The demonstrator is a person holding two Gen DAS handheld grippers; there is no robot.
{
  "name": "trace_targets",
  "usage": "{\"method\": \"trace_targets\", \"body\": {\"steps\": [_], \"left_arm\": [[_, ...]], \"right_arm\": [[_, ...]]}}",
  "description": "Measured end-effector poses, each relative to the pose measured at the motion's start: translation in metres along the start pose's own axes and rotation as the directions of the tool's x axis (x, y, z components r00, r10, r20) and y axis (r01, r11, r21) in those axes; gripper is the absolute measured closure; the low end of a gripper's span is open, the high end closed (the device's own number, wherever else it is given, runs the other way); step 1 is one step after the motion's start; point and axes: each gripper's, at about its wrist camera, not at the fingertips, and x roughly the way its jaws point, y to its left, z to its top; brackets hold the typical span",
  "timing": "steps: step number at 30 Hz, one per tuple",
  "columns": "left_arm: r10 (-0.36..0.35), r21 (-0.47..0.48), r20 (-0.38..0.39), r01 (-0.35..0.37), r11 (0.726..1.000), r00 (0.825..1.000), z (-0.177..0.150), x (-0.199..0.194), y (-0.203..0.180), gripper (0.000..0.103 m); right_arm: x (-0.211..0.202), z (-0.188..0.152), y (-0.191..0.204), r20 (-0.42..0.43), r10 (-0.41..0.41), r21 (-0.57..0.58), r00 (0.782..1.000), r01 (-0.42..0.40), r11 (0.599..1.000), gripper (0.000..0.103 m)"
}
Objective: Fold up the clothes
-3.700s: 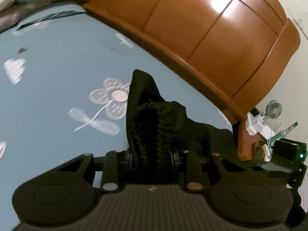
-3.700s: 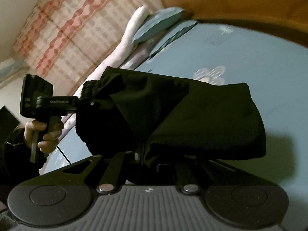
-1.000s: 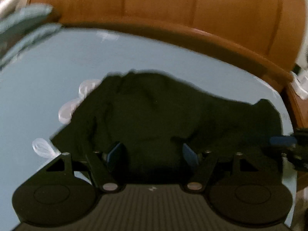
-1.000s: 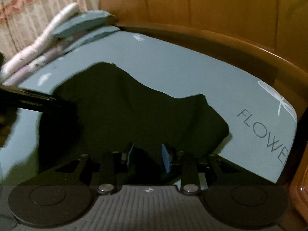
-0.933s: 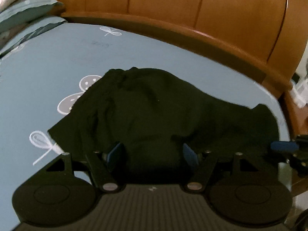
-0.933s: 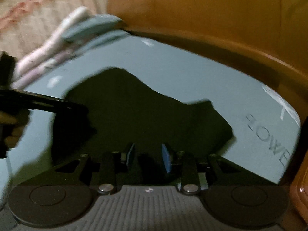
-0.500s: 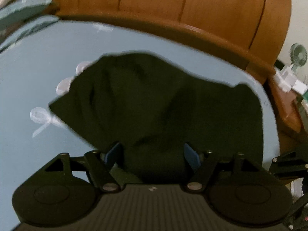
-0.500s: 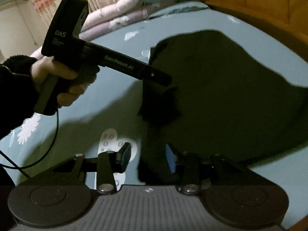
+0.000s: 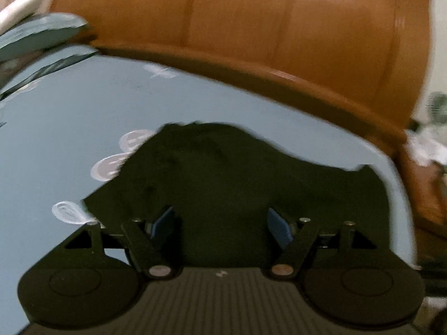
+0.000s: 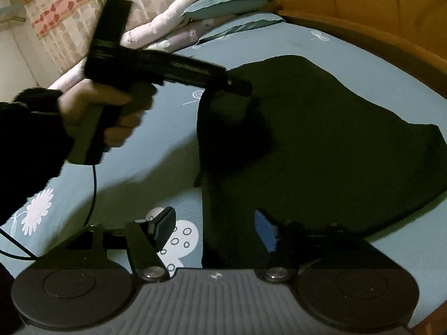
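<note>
A black garment [image 9: 237,173] lies spread on the blue flowered bedsheet [image 9: 69,139]. My left gripper [image 9: 222,224] hovers over its near part, open, blue pads wide apart and not pressing the cloth. In the right wrist view the garment [image 10: 335,139] fills the right half. My right gripper [image 10: 215,230] is opening; the garment's near left edge lies between its fingers, and the left finger [image 10: 163,226] stands over bare sheet. A hand [image 10: 97,106] holds the left gripper [image 10: 240,88] over the garment's left side.
A curved wooden headboard [image 9: 279,28] bounds the far side of the bed. Pillows [image 10: 229,2] and rolled bedding [image 10: 167,22] are stacked at the far left corner, before a curtain [image 10: 69,8]. A small fan [image 9: 435,103] stands beyond the bed's right edge.
The garment, earlier held up by both grippers, now lies on the bed. The right gripper's jaws have spread off the cloth and its view has swung left. The left gripper stays open.
</note>
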Motion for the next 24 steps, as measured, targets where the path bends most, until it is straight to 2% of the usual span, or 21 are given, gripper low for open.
{"method": "trace_targets", "body": {"steps": [1, 3, 6, 9, 11, 14, 16, 18, 24], "left_arm": [[0.011, -0.039, -0.016, -0.012, 0.999, 1.0, -0.001, 0.006, 0.009, 0.029], [-0.013, -0.123, -0.019, 0.01, 0.992, 1.0, -0.001, 0.006, 0.025, 0.03], [0.04, -0.116, 0.002, -0.039, 0.992, 0.999, 0.009, -0.003, 0.026, 0.032], [-0.023, -0.113, 0.045, 0.028, 0.993, 0.999, 0.023, -0.007, 0.021, 0.031], [-0.042, -0.077, 0.07, 0.047, 0.996, 0.997, 0.031, -0.002, 0.013, 0.03], [-0.001, -0.102, 0.028, 0.004, 0.995, 1.0, 0.034, 0.02, 0.016, 0.029], [0.056, -0.111, -0.01, -0.057, 0.992, 0.998, 0.034, 0.033, 0.021, 0.035], [0.071, -0.085, -0.007, -0.072, 0.994, 0.997, 0.037, 0.033, 0.018, 0.036], [-0.049, 0.043, 0.068, 0.046, 0.998, 0.996, 0.065, 0.019, -0.024, 0.034]], "right_arm": [[0.0, 0.0, 0.0, 0.001, 0.0, 0.0, 1.0, 0.0, 1.0, 0.032], [-0.005, -0.001, -0.004, 0.008, -0.008, 0.002, 1.0, 0.008, 1.0, 0.031], [-0.01, -0.007, -0.009, 0.024, -0.017, 0.028, 1.0, 0.016, 0.999, 0.028], [-0.009, -0.016, -0.009, 0.045, -0.025, 0.056, 0.999, 0.022, 0.998, 0.027], [-0.009, -0.017, -0.009, 0.057, -0.03, 0.064, 0.998, 0.026, 0.998, 0.027], [-0.011, -0.019, -0.009, 0.069, -0.035, 0.071, 0.997, 0.03, 0.997, 0.026], [-0.014, -0.022, -0.01, 0.069, -0.044, 0.075, 0.997, 0.038, 0.996, 0.026], [-0.017, -0.024, -0.012, 0.071, -0.051, 0.081, 0.996, 0.045, 0.996, 0.026], [-0.024, -0.031, -0.021, 0.094, -0.067, 0.117, 0.993, 0.056, 0.992, 0.025]]}}
